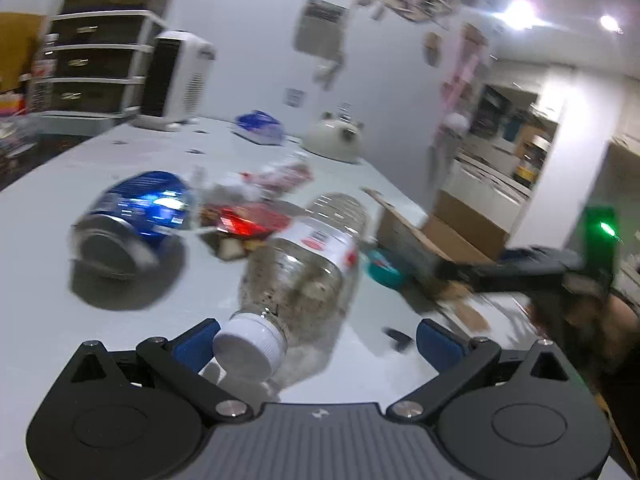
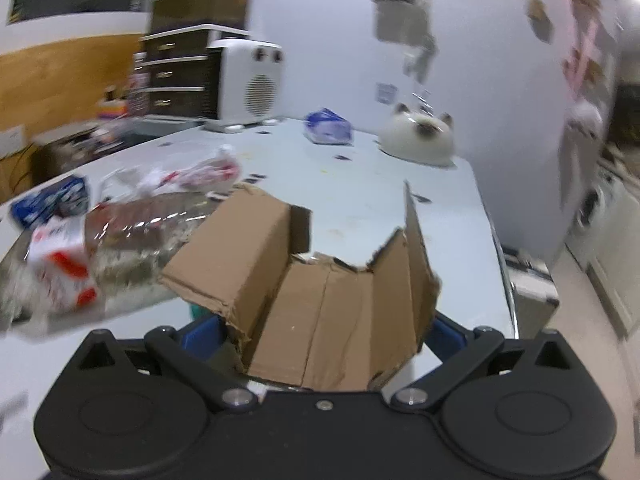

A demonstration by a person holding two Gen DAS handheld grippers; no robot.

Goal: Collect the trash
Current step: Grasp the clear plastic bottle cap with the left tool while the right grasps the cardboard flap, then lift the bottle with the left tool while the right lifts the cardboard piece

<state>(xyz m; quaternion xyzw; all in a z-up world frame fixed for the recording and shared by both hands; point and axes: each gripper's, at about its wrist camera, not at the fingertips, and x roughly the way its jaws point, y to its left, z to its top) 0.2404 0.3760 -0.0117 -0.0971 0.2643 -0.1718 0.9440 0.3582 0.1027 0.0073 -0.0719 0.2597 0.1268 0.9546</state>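
A clear plastic bottle (image 1: 308, 264) with a white cap lies on the white table (image 1: 60, 320), its cap between the fingers of my left gripper (image 1: 316, 344), which is open. A blue can (image 1: 132, 216) lies on its side to the left, with a red wrapper (image 1: 244, 220) and crumpled plastic behind. My right gripper (image 2: 320, 332) holds a torn cardboard piece (image 2: 320, 292) between its blue pads (image 2: 202, 336); how firmly is unclear. The bottle (image 2: 132, 236) and can (image 2: 48, 200) show blurred at the left of the right wrist view.
A cat-shaped white object (image 2: 418, 140) and a blue packet (image 2: 328, 128) sit at the table's far side near the wall. A white heater (image 2: 246, 80) and drawers (image 2: 180, 72) stand behind. The table edge (image 2: 500, 264) drops off at right.
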